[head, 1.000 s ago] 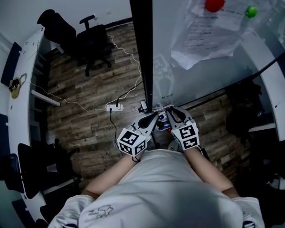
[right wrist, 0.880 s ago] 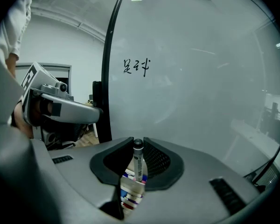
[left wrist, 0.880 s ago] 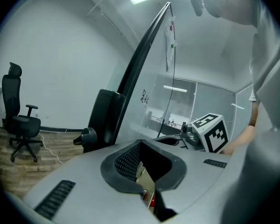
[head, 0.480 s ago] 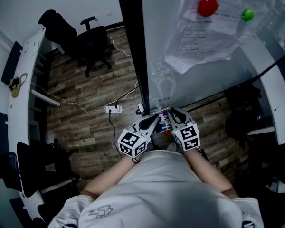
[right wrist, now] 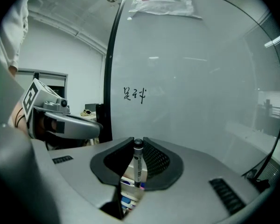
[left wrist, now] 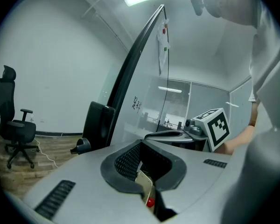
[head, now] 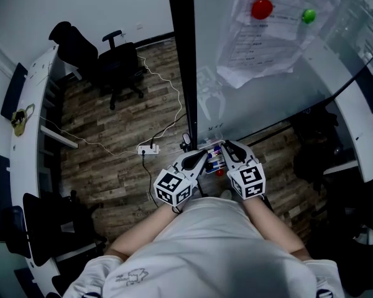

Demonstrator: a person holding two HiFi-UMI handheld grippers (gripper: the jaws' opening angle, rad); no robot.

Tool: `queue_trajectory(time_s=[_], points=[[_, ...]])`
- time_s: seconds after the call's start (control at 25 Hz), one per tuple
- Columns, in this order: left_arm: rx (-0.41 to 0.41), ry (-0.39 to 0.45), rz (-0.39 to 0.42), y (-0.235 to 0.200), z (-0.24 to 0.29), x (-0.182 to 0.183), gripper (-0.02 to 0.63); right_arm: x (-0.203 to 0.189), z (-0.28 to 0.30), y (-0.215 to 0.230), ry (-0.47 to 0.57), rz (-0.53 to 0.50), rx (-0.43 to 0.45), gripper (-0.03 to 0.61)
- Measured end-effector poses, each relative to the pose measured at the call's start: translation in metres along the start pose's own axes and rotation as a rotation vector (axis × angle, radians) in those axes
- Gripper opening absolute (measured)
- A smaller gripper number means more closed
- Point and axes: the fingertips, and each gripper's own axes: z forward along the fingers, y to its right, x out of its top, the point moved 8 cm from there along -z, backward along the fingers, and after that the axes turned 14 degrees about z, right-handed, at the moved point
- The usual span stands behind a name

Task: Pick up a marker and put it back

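Note:
In the right gripper view, a black marker (right wrist: 138,164) with a white label stands upright between the pads of my right gripper (right wrist: 138,146), which is shut on it. Below the jaws lies the whiteboard's marker tray (right wrist: 127,191) with several coloured markers. In the head view both grippers sit low at the board's foot, the right gripper (head: 227,146) just above the tray (head: 212,160). My left gripper (head: 202,156) is beside it on the left. In the left gripper view its jaws (left wrist: 142,144) stand slightly apart with nothing between them.
The whiteboard (head: 267,104) has a black frame post (head: 183,61), and papers pinned by a red magnet (head: 261,8) and a green magnet (head: 308,15). On the wood floor are an office chair (head: 121,61) and a power strip (head: 148,149). A white desk (head: 25,123) curves along the left.
The right gripper has risen slightly with the marker in it. The left gripper stays beside the tray. The head view has shifted a little.

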Motion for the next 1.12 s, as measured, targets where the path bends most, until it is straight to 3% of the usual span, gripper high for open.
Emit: queue_trajectory(time_s=[0.52, 1.12], points=[[-0.095, 0.044, 0.067, 0.001, -0.027, 0.014, 0.006, 0.024, -0.044, -0.029, 0.15, 0.04, -0.109, 0.067], [-0.154, 0.102, 0.07, 0.001, -0.042, 0.02, 0.006, 0.023, -0.059, -0.044, 0.191, 0.074, -0.17, 0.067]])
